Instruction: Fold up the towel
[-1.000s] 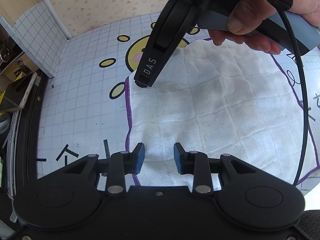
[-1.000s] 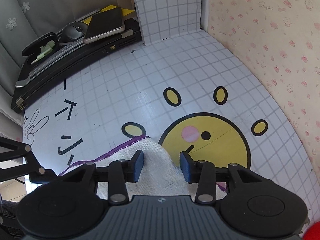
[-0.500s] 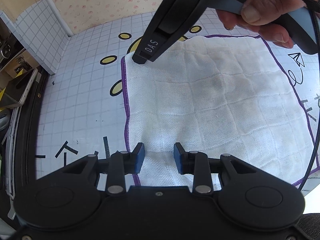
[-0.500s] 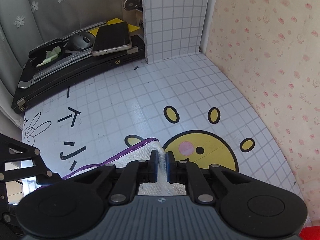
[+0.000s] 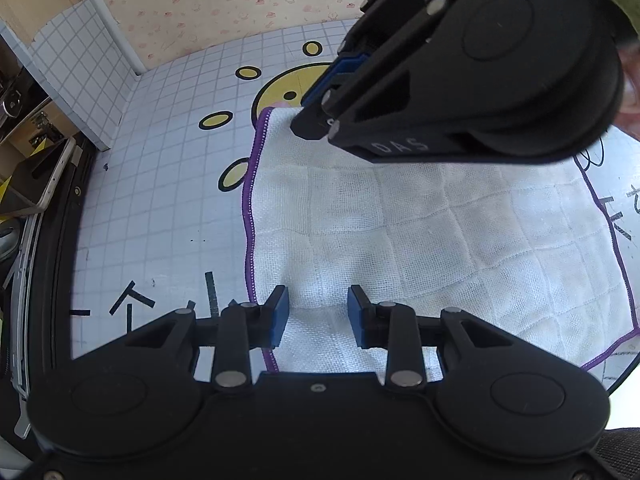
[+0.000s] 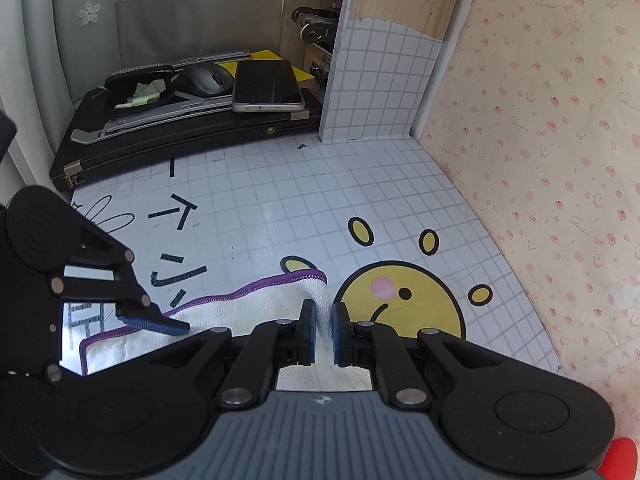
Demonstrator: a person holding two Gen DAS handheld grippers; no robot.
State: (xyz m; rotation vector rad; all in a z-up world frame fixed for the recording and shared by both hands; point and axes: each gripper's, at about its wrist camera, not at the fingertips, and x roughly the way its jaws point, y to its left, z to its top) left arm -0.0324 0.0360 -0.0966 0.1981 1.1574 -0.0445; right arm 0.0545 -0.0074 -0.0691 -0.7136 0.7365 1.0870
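I am working in what is looking like a home corner, likely a child's or hobby desk. I am looking down on a white grid-patterned worktop point(image 6: 280, 208) printed with a yellow smiling face point(image 6: 404, 304) and black doodles. Cream wallpaper dotted with small pink motifs point(image 6: 552, 120) is running along one side, and a grey curtain with white flowers point(image 6: 120, 12) is hanging behind. A closed black laptop point(image 6: 180, 136) is lying at the far edge, carrying a grey computer mouse point(image 6: 206, 79), a gold-rimmed smartphone point(image 6: 266, 86) and an open black case point(image 6: 140, 88).
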